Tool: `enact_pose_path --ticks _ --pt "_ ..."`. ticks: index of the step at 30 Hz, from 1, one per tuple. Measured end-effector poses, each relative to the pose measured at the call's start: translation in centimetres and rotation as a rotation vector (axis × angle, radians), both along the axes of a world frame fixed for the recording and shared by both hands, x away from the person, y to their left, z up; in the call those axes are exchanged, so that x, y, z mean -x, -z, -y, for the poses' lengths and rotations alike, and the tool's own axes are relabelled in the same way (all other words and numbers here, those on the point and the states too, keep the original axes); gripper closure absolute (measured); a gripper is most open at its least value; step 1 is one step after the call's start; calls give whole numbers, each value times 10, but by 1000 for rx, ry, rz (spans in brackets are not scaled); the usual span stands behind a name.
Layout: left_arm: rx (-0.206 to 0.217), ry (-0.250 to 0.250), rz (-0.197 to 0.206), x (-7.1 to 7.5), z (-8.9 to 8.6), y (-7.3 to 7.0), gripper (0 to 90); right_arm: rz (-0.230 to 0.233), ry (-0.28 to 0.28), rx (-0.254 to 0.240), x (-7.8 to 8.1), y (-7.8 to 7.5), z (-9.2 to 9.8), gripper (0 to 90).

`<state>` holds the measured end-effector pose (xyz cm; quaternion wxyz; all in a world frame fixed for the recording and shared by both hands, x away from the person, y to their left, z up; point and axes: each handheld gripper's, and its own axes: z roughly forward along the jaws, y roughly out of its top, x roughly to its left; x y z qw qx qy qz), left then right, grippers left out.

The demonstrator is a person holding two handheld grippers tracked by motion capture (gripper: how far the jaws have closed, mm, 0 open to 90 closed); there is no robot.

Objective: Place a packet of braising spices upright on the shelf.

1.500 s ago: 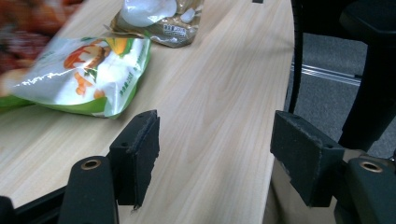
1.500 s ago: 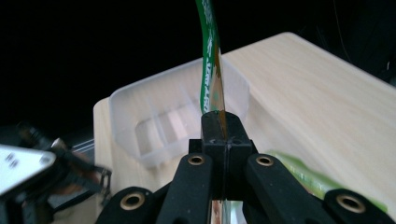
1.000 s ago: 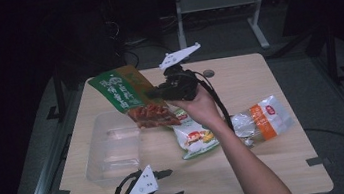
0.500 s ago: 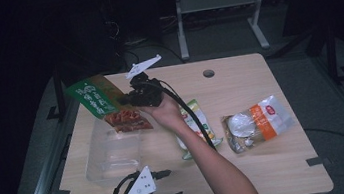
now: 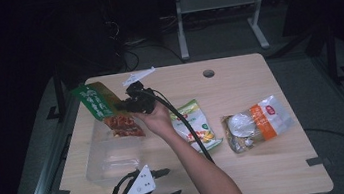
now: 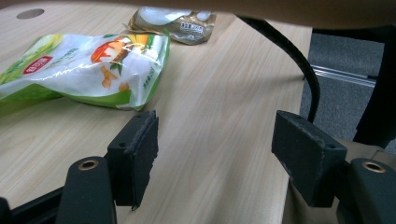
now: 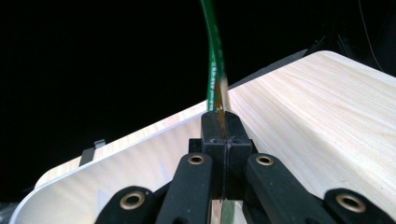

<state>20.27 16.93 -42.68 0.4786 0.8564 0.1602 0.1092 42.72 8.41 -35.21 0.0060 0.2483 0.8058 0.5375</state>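
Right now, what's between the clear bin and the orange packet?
In the high view, the green snack bag lies between bin and orange packet.

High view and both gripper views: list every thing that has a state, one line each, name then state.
Right gripper: shut on the green bag, held above the bin.
Left gripper: open, holding nothing, low at the table's near edge.
Green bag: lifted, hanging tilted, sealed.
Bin: clear, upright, looks empty.
Corn bag: flat on the table, sealed.
Orange bag: flat on the table, sealed.
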Motion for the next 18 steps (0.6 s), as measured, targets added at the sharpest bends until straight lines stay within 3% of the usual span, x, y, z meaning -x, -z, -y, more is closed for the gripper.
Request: enact_pose_path --ticks 11,16,18 --pt "10 -11 11 -1 -1 -3 325 17 22 20 -5 11 14 894" --pt "13 -14 15 -2 -1 -4 324 6 8 52 -8 11 16 872" --pt "16 -16 13 -2 -1 -4 324 -5 -3 94 -12 10 14 835"
